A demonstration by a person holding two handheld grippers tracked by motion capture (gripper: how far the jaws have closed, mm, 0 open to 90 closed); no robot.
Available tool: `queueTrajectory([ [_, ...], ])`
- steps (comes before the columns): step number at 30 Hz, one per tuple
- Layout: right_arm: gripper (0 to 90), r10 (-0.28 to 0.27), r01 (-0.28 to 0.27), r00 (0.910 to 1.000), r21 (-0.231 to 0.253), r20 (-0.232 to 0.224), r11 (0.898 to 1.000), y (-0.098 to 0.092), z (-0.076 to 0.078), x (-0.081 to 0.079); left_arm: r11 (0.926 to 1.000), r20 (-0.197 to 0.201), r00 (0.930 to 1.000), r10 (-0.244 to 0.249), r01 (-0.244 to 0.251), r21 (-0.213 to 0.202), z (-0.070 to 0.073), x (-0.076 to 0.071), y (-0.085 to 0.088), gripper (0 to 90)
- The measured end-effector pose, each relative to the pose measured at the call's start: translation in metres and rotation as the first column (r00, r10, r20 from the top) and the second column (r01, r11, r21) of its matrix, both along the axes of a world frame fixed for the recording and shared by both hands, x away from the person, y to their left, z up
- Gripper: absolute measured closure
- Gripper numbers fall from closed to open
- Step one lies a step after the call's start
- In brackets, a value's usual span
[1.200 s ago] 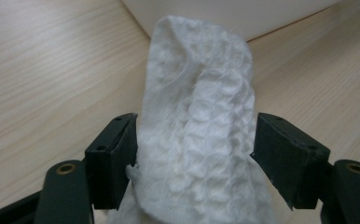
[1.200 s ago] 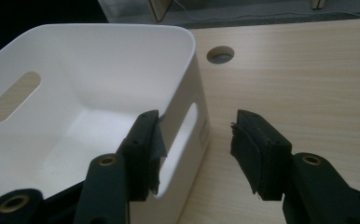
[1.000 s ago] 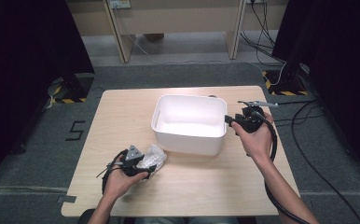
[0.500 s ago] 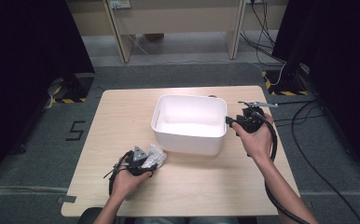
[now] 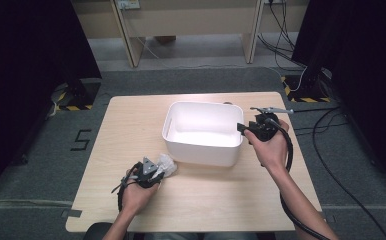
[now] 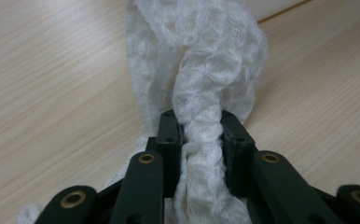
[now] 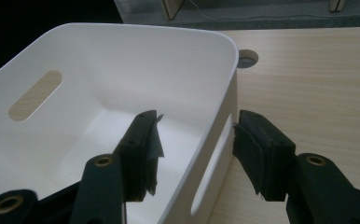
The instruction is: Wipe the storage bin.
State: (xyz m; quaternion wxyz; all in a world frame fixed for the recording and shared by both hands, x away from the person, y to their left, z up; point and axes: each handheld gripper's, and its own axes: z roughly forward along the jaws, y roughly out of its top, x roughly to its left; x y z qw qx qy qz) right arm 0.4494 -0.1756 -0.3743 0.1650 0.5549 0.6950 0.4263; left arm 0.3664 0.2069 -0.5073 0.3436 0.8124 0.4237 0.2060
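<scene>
In the lower left of the high view, the left gripper (image 5: 153, 169) pinches a bunch of white cloth (image 5: 166, 164) that lies on the table (image 5: 131, 120), just in front of the white bin (image 5: 203, 132). In the left gripper view its jaws are closed on a twisted fold of the cloth (image 6: 201, 93), with the rest spilling onto the wood above them; the hold looks firm enough to lift it.

At the right of the high view, the right gripper (image 5: 243, 128) is at the bin's right wall. In the right gripper view its jaws stand open astride the bin's rim (image 7: 225, 88), one inside and one outside, not clamped; this is probably to steady the bin.

The bin looks empty. Its near wall stands between the cloth and the inside, so the cloth would have to go over that rim.
</scene>
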Motion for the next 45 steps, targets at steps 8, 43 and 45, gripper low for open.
queueTrajectory([
  [8, 61.3, -0.008, 0.007, 0.9997, -0.009, -0.024, 1.0, 0.0, 0.002, 0.0, 0.9908, 0.062, 0.9979, 0.021, -0.013, -0.135, 0.023, -0.017, 0.002, 73.7],
  [43, 73.6, 0.057, -0.059, 0.9982, -0.16, -0.016, 0.985, 0.035, -0.011, 0.009, 0.9768, 0.132, 0.9855, 0.106, -0.079, -0.199, 0.073, -0.008, -0.01, 73.1],
  [45, 73.5, 0.068, -0.068, 0.9977, -0.165, -0.011, 0.984, 0.034, -0.011, 0.01, 0.9746, 0.127, 0.9863, 0.106, -0.077, -0.21, 0.073, -0.007, -0.01, 73.0],
])
